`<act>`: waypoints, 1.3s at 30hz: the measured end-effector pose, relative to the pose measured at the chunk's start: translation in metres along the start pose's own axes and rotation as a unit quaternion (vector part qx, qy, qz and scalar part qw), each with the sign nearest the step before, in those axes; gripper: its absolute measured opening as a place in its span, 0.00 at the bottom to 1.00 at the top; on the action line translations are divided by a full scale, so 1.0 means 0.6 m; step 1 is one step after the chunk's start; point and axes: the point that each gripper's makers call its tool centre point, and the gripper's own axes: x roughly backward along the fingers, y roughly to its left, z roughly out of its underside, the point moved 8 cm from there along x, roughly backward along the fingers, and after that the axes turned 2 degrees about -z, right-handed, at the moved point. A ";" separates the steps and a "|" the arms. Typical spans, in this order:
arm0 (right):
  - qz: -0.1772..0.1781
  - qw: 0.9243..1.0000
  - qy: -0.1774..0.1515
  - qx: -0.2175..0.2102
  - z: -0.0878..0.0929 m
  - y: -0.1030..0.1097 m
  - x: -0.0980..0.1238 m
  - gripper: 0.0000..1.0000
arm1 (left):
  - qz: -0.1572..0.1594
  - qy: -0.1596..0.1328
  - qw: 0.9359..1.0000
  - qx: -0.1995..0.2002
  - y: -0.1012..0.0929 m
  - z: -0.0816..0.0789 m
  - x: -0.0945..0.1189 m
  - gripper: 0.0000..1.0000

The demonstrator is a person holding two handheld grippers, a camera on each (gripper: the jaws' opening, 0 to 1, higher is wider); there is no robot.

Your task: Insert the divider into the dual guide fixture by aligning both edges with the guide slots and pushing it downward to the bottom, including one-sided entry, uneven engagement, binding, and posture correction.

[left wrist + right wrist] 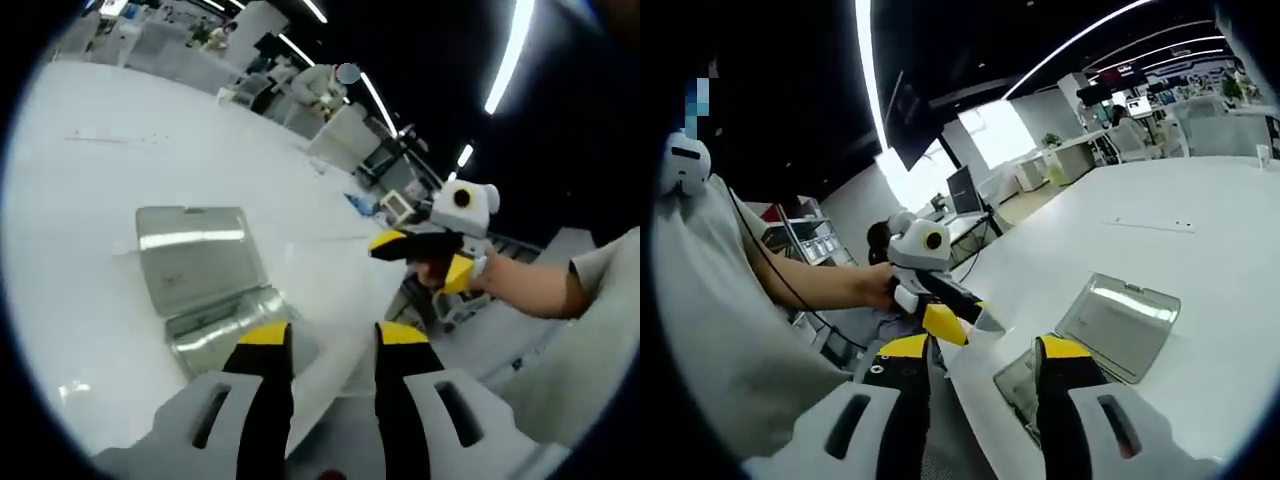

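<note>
Left claw (332, 335) is released: its two jaws stand apart with nothing between them, and past them I see the edge of the white bench (100, 180). Right claw (985, 348) is released as well, jaws apart and empty.

Neither claw touches the task's things. I judge that both are held back over the bench edge, near the person's body, so that the approach can be lined up before any grasp. In the left gripper view the right claw hangs in the air, well to the right of the fixture and beyond the bench edge. It points roughly toward the fixture, which suits a grip on the panel from two sides.

A clear plastic fixture (225, 330) sits on the bench close to that edge. A flat clear panel with a small slot near its far edge, which I take for the divider (195, 255), reaches from the fixture away from the claws. I cannot tell whether its edges are inside the guide slots or whether it only leans on the fixture. It looks tilted rather than upright.

Measured from the fixture, the left claw is just beside its near corner, a little to the right. The right claw is near the same corner.
</note>
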 end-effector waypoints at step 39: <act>-0.105 0.991 -0.047 -0.075 -0.031 0.014 -0.022 0.46 | 0.152 -0.035 0.987 -0.031 -0.082 -0.024 -0.019 0.28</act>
